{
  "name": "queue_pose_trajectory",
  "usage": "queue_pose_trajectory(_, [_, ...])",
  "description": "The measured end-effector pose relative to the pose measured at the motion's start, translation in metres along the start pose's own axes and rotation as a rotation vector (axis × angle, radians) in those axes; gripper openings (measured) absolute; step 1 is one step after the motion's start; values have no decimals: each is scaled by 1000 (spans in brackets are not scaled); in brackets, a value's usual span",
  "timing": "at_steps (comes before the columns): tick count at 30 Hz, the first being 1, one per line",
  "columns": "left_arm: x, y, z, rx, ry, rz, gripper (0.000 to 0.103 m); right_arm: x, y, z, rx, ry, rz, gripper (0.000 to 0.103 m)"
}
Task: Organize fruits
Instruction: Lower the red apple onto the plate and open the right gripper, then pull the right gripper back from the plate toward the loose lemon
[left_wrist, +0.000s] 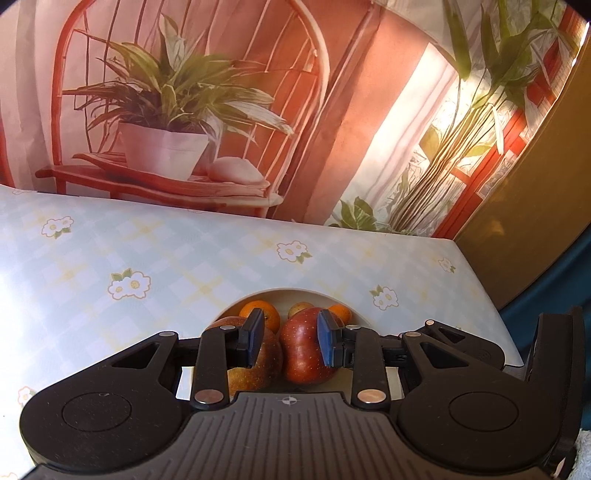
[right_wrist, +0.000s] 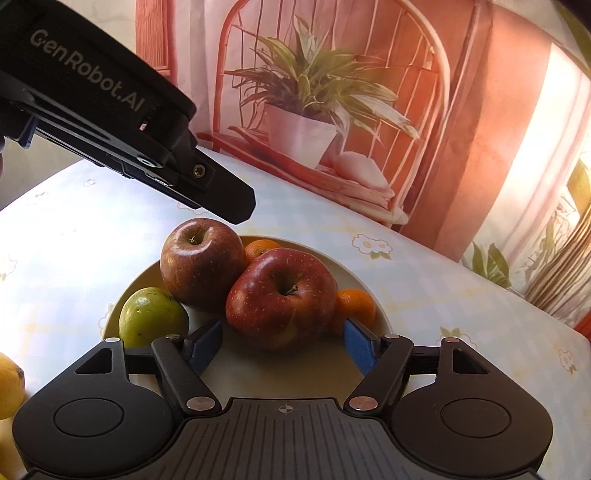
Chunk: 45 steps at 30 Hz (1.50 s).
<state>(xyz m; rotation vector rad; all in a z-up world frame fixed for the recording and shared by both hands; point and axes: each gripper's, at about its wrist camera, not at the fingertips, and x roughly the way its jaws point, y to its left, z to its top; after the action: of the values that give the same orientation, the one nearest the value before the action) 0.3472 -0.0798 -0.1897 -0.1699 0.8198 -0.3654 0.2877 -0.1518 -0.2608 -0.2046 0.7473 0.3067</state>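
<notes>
Currently: left claw (left_wrist: 290, 332) drawn in to its narrowest, slim gap between pads, nothing pinched. Seen from the right wrist, tip hanging just above the rear red apple (right_wrist: 201, 266), no contact visible. Right claw (right_wrist: 282, 345) spread wide, pads flanking the near side of the front red apple (right_wrist: 280, 299), not pressing on it. Both apples sitting on the cream plate (right_wrist: 258, 369), touching each other. Green fruit (right_wrist: 153, 317) at the plate's left edge, against the rear apple. One mandarin (right_wrist: 260, 247) behind the apples, another mandarin (right_wrist: 354, 304) just beside the right pad. Yellow fruit (right_wrist: 9, 380) off the plate, far left, on the floral tablecloth (right_wrist: 443, 280).
</notes>
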Motion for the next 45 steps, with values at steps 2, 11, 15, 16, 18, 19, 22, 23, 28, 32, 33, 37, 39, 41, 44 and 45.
queue_pose_trajectory(2, [-8, 1, -2, 5, -12, 11, 32, -8, -1, 0, 7, -8, -4, 68])
queue_pose_trajectory(11, [-53, 17, -20, 64, -62, 72, 33, -49, 5, -16, 70, -69, 2, 69])
queue_pose_trajectory(15, [-75, 28, -32, 77, -82, 96, 34, -67, 11, -29, 115, -104, 17, 69])
queue_pose_trajectory(16, [-80, 31, -36, 87, -83, 109, 34, -71, 12, -33, 127, -112, 18, 69])
queue_pose_trajectory(18, [-88, 35, -43, 108, -83, 134, 34, -79, 16, -41, 152, -132, 21, 69])
queue_pose_trajectory(19, [-92, 37, -47, 118, -85, 146, 34, -82, 18, -46, 165, -139, 21, 69])
queue_pose_trajectory(22, [-105, 45, -59, 125, -94, 163, 34, -88, 23, -60, 209, -161, 29, 69])
queue_pose_trajectory(23, [-107, 46, -62, 123, -95, 166, 34, -91, 23, -66, 228, -174, 44, 69])
queue_pose_trajectory(28, [-119, 51, -82, 104, -107, 186, 35, -96, 31, -91, 284, -216, 28, 68])
queue_pose_trajectory(32, [-124, 51, -95, 95, -107, 197, 36, -100, 40, -109, 296, -249, 12, 68])
queue_pose_trajectory(33, [-126, 50, -99, 96, -111, 199, 36, -101, 42, -114, 300, -257, 12, 68])
queue_pose_trajectory(37, [-125, 45, -108, 84, -110, 191, 37, -105, 47, -127, 315, -268, -5, 68])
queue_pose_trajectory(39, [-123, 41, -111, 85, -99, 188, 37, -106, 46, -128, 323, -269, -2, 68])
queue_pose_trajectory(41, [-123, 37, -115, 90, -97, 190, 37, -107, 45, -129, 325, -274, 3, 67])
queue_pose_trajectory(44, [-125, 32, -122, 83, -101, 180, 37, -107, 44, -134, 344, -274, 4, 67])
queue_pose_trajectory(45, [-125, 30, -125, 79, -101, 178, 37, -107, 43, -136, 355, -273, 4, 67])
